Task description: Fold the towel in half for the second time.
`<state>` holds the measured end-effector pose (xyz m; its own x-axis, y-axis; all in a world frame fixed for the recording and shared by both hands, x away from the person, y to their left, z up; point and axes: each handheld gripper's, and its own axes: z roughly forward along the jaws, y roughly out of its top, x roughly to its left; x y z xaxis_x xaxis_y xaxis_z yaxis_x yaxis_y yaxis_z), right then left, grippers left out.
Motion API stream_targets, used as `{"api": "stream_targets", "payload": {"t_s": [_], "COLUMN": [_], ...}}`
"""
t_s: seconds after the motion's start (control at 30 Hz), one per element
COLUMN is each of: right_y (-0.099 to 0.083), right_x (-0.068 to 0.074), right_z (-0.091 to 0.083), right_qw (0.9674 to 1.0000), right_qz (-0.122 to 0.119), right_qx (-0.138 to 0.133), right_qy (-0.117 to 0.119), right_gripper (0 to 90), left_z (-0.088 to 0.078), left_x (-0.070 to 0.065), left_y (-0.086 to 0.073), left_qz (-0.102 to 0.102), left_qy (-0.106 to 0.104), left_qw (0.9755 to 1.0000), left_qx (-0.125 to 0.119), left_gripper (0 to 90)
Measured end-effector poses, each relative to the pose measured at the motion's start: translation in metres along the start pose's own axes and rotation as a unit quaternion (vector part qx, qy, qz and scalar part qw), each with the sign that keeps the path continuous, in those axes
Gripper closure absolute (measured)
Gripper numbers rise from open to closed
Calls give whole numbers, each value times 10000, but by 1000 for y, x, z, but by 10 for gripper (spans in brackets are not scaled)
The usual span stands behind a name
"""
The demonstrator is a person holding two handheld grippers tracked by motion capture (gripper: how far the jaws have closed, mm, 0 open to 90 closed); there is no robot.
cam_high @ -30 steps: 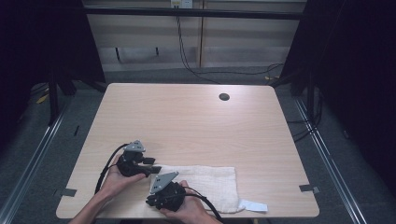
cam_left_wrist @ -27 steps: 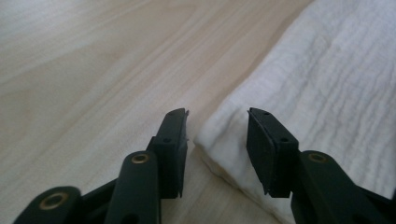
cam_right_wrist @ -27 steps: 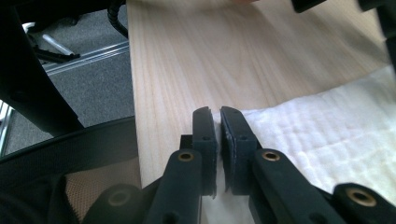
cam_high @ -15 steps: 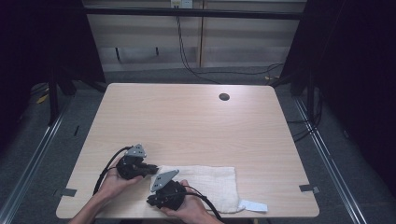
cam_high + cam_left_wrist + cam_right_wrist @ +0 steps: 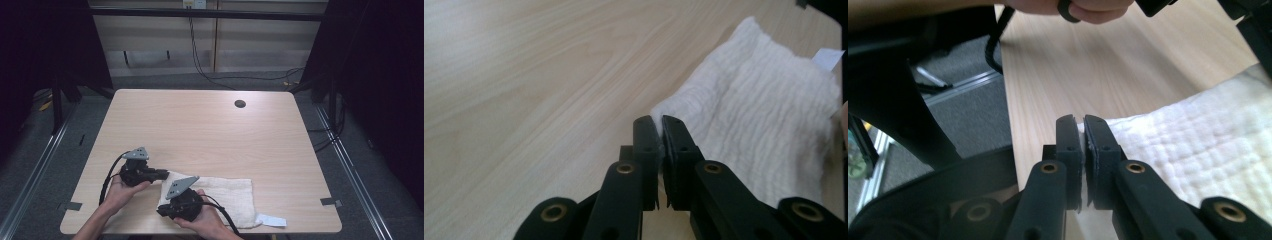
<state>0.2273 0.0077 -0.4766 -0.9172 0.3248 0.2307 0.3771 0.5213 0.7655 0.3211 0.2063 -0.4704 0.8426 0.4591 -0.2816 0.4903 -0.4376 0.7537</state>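
A white ribbed towel (image 5: 225,192) lies flat near the front edge of the wooden table (image 5: 200,130). My left gripper (image 5: 162,175) sits at the towel's far left corner. In the left gripper view its jaws (image 5: 660,122) are shut, with the edge of the towel (image 5: 764,110) pinched between the tips. My right gripper (image 5: 161,210) is at the near left corner. Its jaws (image 5: 1082,122) are shut on the hem of the towel (image 5: 1208,150) there. A hand holds each gripper from below.
A white label (image 5: 270,220) sticks out from the towel's near right corner. A dark round hole (image 5: 240,104) sits at the table's far side. The table's left edge and grey floor (image 5: 973,100) lie just beyond my right gripper. Cables trail from both grippers.
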Motion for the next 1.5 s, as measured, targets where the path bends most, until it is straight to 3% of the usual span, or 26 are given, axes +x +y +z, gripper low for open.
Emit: {"api": "stream_targets", "payload": {"t_s": [0.17,0.37,0.5,0.87,1.07,1.27,1.4,1.5], "right_y": [6,15,22,34,45,59,60,51], "right_x": [3,6,9,19,23,25,26,24], "right_z": [-10,-24,-30,-34,-35,-33,-33,-34], "right_qw": [9998,9990,9983,9971,9956,9930,9928,9940], "right_qz": [-29,11,-38,-196,-334,-420,-434,-386], "right_qx": [-183,-447,-582,-731,-875,-1094,-1112,-1021], "right_qy": [-4,46,43,-6,26,119,124,88], "right_gripper": [863,863,863,864,864,864,864,865], "left_z": [-6,-18,-22,-37,-57,-73,-69,-59], "left_x": [0,-1,-2,-7,-3,-5,-6,-10], "left_y": [2,6,8,16,13,18,16,19], "left_qz": [-114,-157,-226,-193,-229,-204,-211,-161], "left_qy": [-34,-97,-47,-27,104,227,235,236], "left_qw": [9999,9990,9989,9984,9982,9965,9968,9978], "left_qx": [-98,-415,-399,-526,-536,-775,-738,-599], "left_gripper": [858,857,859,860,860,859,859,859]}}
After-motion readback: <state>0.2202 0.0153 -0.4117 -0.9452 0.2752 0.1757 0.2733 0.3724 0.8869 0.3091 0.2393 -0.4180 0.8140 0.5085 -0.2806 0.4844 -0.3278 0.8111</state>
